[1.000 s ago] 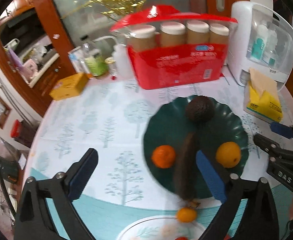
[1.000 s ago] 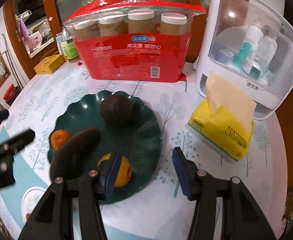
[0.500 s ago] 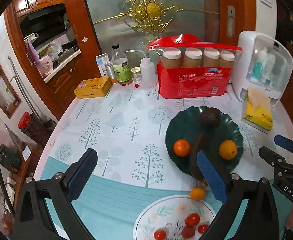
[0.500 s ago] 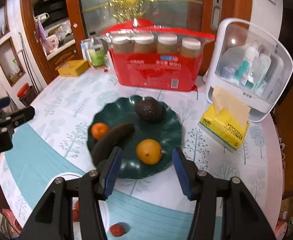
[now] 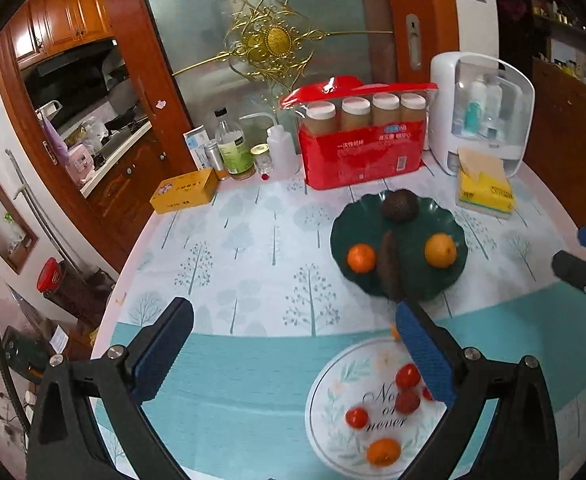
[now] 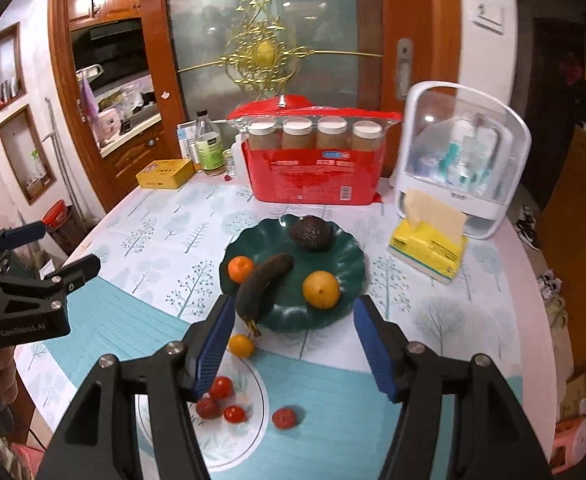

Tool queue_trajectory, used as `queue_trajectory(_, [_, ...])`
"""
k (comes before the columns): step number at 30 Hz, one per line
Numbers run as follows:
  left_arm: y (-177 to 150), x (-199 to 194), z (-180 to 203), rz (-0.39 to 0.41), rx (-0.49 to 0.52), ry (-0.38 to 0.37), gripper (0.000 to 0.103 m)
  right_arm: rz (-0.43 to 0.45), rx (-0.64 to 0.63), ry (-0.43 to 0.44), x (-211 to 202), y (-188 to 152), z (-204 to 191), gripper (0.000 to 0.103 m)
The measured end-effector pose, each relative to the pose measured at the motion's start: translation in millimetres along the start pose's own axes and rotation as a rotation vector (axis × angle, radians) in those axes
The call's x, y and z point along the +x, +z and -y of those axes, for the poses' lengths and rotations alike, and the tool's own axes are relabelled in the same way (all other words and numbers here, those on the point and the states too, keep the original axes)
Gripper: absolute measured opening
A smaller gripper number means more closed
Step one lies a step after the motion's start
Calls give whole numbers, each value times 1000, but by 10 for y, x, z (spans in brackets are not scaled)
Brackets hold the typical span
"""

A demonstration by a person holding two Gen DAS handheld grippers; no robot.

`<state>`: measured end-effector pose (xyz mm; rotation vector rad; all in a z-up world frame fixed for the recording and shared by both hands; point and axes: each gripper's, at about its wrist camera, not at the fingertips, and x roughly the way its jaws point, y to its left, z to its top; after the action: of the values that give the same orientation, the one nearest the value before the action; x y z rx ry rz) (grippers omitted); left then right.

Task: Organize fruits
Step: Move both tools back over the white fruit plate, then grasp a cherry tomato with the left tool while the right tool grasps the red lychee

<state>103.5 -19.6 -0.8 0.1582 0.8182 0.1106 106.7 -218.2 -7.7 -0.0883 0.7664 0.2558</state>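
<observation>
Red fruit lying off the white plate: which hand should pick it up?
Right, probably. The red fruit lies on the cloth just below the right gripper, whose empty jaws are opening; the left gripper is beyond the white plate.

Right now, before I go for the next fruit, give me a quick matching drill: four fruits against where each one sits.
Things:
1. avocado
2. dark banana
3. small orange fruit
4. loose red fruit

Places:
A. on the tablecloth, right of the white plate
B. far side of the green plate
C. tablecloth, between both plates
D. across the green plate, stem overhanging its near rim

Pairs: 1-B, 2-D, 3-C, 4-A
</observation>
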Motion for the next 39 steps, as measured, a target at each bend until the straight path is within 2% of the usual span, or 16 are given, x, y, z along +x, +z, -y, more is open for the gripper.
queue_trajectory(3, [-166,-46,-59,8,28,-16,101,13,8,-49,-122,-139,-37,66])
queue_trajectory(7, [-351,12,-92,-12,54,-41,101,-11,37,-71,-185,-341,-89,67])
queue_trajectory(12, [-650,232,-115,-110,66,-106,101,-39,21,-123,-200,-649,-273,67])
queue_trajectory(18, [-965,503,-91,-173,82,-147,101,-101,30,-131,-35,-1001,-442,67])
queue_trajectory(20, [-1064,608,-44,-204,96,-166,98,-123,31,-124,32,-1103,-485,67])
queue_trajectory(24, [-1207,743,37,-220,102,-195,97,-154,40,-127,196,-1286,-511,67])
queue_trajectory(30, [-1333,1059,164,-305,79,-253,83,-202,72,-141,511,-1452,-434,67])
queue_trajectory(32, [-1365,1158,192,-334,62,-273,75,-211,95,-146,608,-1474,-380,67])
queue_trajectory(39, [-1459,1440,203,-397,3,-326,64,-232,200,-149,968,-1493,-120,67])
